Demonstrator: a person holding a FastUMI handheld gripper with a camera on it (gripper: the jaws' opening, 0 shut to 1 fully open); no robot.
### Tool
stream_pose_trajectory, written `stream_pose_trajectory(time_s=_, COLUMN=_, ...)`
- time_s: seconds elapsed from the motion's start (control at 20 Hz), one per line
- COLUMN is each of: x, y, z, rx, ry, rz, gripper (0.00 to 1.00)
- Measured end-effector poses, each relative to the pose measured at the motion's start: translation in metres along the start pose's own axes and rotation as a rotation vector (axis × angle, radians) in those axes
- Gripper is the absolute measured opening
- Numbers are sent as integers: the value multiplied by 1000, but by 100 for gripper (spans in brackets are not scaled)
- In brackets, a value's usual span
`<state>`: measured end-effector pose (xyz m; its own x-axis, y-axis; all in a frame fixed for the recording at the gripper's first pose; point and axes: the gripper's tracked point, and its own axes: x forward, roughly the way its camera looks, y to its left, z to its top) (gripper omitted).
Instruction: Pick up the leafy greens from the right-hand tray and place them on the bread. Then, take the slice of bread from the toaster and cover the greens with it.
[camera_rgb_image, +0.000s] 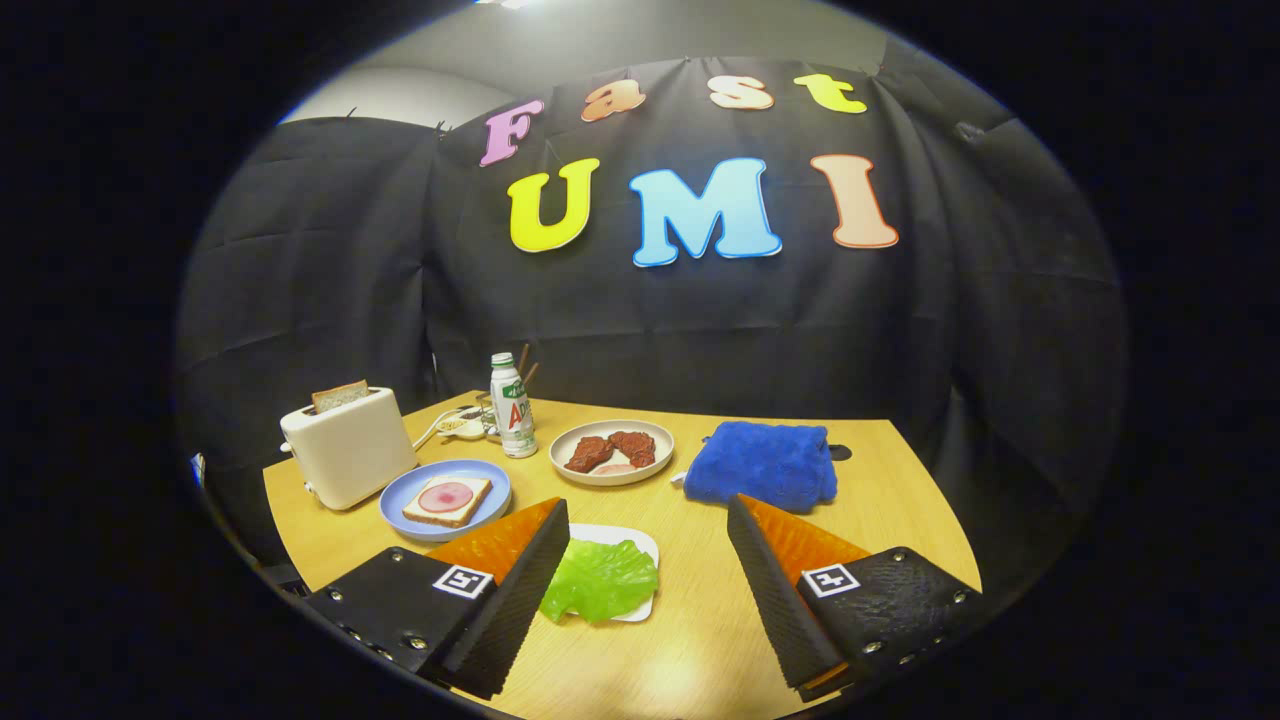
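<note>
Leafy greens (598, 580) on white tray (640, 540) between wide-spread, empty tongs (648, 520), nearer their left finger.

One toaster (347, 448) — one bread slice (340, 395) in slot; three plates; one bottle (512, 405); one blue towel (762, 463); one lettuce leaf (598, 580); claw (648, 565) fingers spread wide.

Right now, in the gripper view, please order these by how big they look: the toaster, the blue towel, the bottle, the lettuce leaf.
1. Blue towel and toaster: they look alike, so I do not rank them.
2. Lettuce leaf, though it lies nearest, between the open claw fingers.
3. Bottle, smallest.
</note>
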<state>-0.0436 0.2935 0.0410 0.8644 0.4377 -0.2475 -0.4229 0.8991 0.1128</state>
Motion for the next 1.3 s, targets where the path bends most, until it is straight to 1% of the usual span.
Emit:
stream_pose_trajectory(time_s=0.15, x=24, y=24, z=-31, rx=-70, ry=130, rz=71, gripper=97)
stream_pose_trajectory(time_s=0.45, x=63, y=44, z=-67, rx=-168, ry=275, rz=123, gripper=97)
stream_pose_trajectory(time_s=0.5, x=71, y=44, z=-74, rx=-199, ry=304, rz=129, gripper=97)
stream_pose_trajectory(time_s=0.65, x=92, y=34, z=-90, rx=-298, ry=352, rz=105, gripper=97)
stream_pose_trajectory(time_s=0.7, x=97, y=33, z=-96, rx=-302, ry=371, rz=108, gripper=97)
stream_pose_trajectory(time_s=0.8, x=104, y=36, z=-113, rx=-267, ry=422, rz=127, gripper=97)
stream_pose_trajectory(time_s=0.85, x=103, y=38, z=-114, rx=-219, ry=421, rz=152, gripper=97)
stream_pose_trajectory(time_s=0.9, x=108, y=40, z=-115, rx=-170, ry=436, rz=158, gripper=97)
stream_pose_trajectory(time_s=1.0, x=106, y=40, z=-116, rx=-133, ry=447, rz=165, gripper=88)
stream_pose_trajectory(time_s=1.05, x=106, y=42, z=-117, rx=-153, ry=447, rz=170, gripper=83)
stream_pose_trajectory(time_s=1.2, x=103, y=45, z=-118, rx=-162, ry=469, rz=84, gripper=24)
stream_pose_trajectory(time_s=1.25, x=103, y=46, z=-115, rx=-184, ry=454, rz=65, gripper=24)
stream_pose_trajectory(time_s=1.3, x=116, y=50, z=-121, rx=-177, ry=421, rz=23, gripper=23)
